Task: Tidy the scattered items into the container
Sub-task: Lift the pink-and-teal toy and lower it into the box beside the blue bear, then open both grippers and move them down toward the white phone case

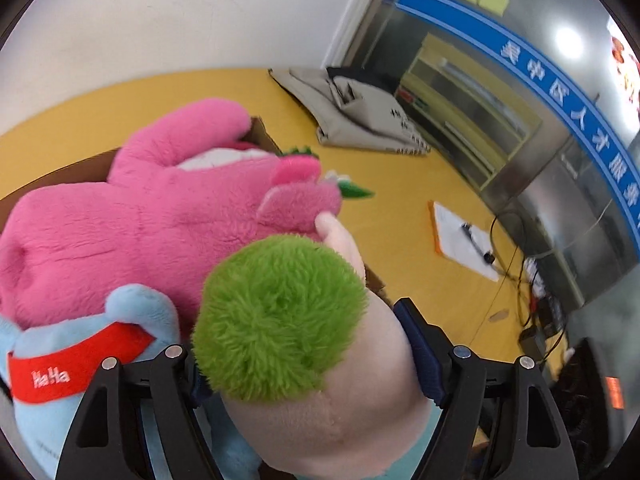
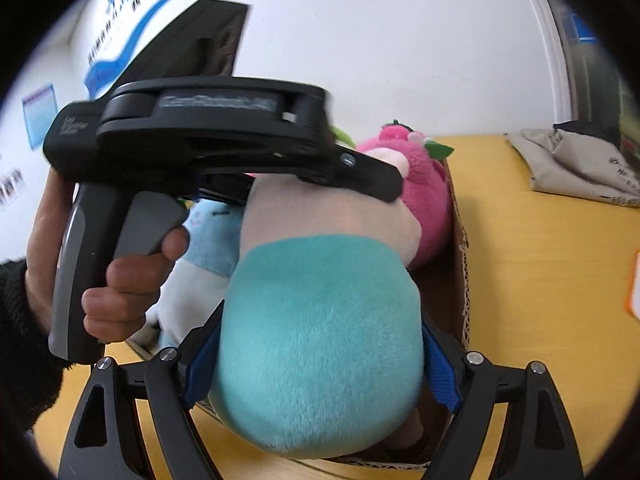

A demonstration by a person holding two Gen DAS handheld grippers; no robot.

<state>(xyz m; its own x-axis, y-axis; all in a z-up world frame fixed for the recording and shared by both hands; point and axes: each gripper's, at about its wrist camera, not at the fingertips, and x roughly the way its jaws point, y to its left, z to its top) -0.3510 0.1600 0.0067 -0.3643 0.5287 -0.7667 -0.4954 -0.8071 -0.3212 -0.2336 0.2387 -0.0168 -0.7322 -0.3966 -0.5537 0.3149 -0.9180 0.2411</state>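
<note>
**A:** So what's being held there?

**B:** A plush doll [image 1: 320, 380], gripped at both ends. The head end, pale peach with a shaggy green tuft on top, is squeezed between the blue pads of the left claw [image 1: 310, 376]. The teal, fuzzy body end is clamped by the right claw [image 2: 320, 364], pads pressed into both sides.

**A:** And where's it sitting?

**B:** It's held over the cardboard box [image 2: 460, 248] on the yellow counter [image 1: 400, 184], resting against the toys already packed in. A big pink plush [image 1: 140, 216] with green leafy bits fills most of the box, and a light blue plush [image 1: 80, 364] with a red "HaHa" band is wedged beside it. A grey bag [image 1: 360, 116] and a clipboard [image 1: 464, 240] are spotted further off on the counter.
</note>
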